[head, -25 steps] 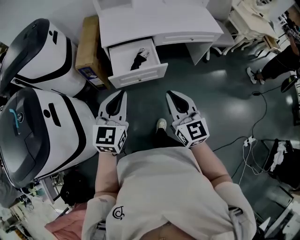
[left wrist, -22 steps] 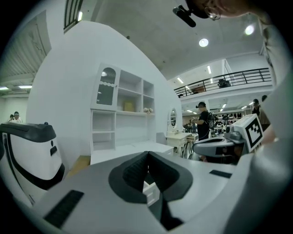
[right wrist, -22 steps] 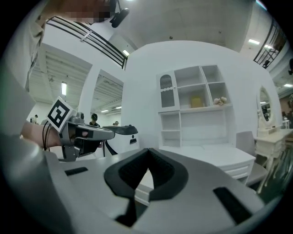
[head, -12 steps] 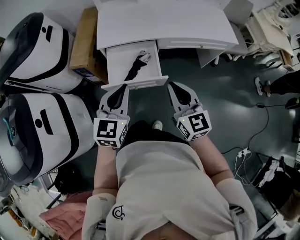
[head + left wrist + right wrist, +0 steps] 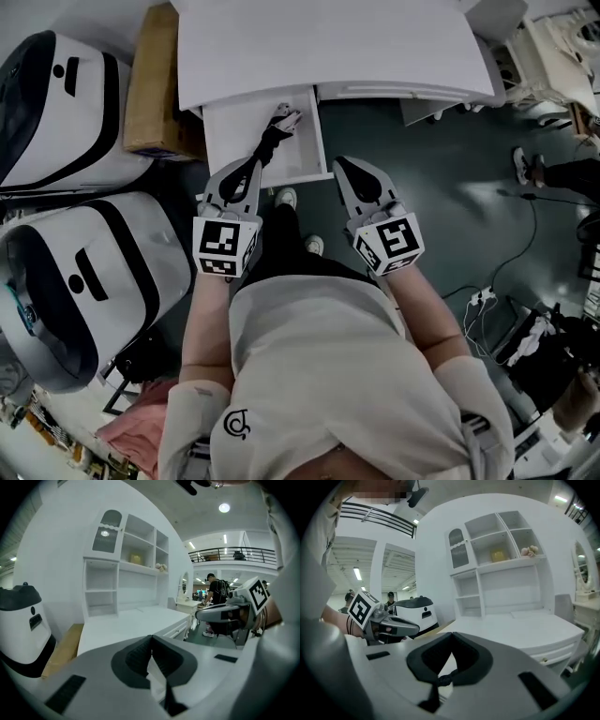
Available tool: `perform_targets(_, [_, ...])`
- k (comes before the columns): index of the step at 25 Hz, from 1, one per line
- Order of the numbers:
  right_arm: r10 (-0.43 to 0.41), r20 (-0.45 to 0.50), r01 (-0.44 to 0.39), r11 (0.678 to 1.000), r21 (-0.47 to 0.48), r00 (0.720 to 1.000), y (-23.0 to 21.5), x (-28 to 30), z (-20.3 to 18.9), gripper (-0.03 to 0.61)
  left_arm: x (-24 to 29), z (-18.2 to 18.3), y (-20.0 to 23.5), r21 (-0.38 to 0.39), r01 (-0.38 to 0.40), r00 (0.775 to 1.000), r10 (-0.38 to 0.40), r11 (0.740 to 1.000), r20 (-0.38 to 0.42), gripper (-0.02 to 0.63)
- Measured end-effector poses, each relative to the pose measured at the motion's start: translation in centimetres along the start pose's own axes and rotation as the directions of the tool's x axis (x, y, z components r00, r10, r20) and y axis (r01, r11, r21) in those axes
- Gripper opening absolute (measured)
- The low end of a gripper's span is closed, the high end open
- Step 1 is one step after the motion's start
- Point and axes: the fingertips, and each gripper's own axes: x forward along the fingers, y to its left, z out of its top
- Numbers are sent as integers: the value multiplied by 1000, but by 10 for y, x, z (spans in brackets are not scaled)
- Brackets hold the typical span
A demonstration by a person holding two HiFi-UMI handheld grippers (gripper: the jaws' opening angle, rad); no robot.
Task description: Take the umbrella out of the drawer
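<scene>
A black folded umbrella with a pale handle end lies in the open white drawer under the white desk. My left gripper is shut and empty. Its tips hang over the drawer's front edge, at the umbrella's near end. Whether they touch it I cannot tell. The right gripper, shut and empty too, is just right of the drawer. In the left gripper view the closed left gripper points over the desk top. In the right gripper view the closed right gripper faces the desk and its shelf unit.
Two big white-and-black machines stand at the left, and a cardboard box sits beside the desk. The person's feet are just below the drawer. Cables lie on the floor at the right.
The person has stepped up to the desk. Both grippers moved forward and down toward the drawer, and the left one now reaches over its front edge. Both stayed shut.
</scene>
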Motion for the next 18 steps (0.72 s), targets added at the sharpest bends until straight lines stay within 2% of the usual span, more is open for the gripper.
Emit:
perform_targets(5, [12,-23,-12,1000,-16,1000,-23,51,-12,6,56,-30,26,-19,77,993,-78,997,-87,12])
perform_targets(8, [13,-57,-14,999,-33,998,-35,77,-27,6,89,-59,39,-41,119,980,-124,992,-158,12])
perform_targets(13, [-12,-125,11,1000,-8,992,-60,111,-57,6,140,-115,52,-74,173,931,-187,982,-314,17])
perform_targets(18, [-27,-188,32,999,25,982,-75,134,-83,6,175,-145,50,-132,210,886,-246,969,-393,80])
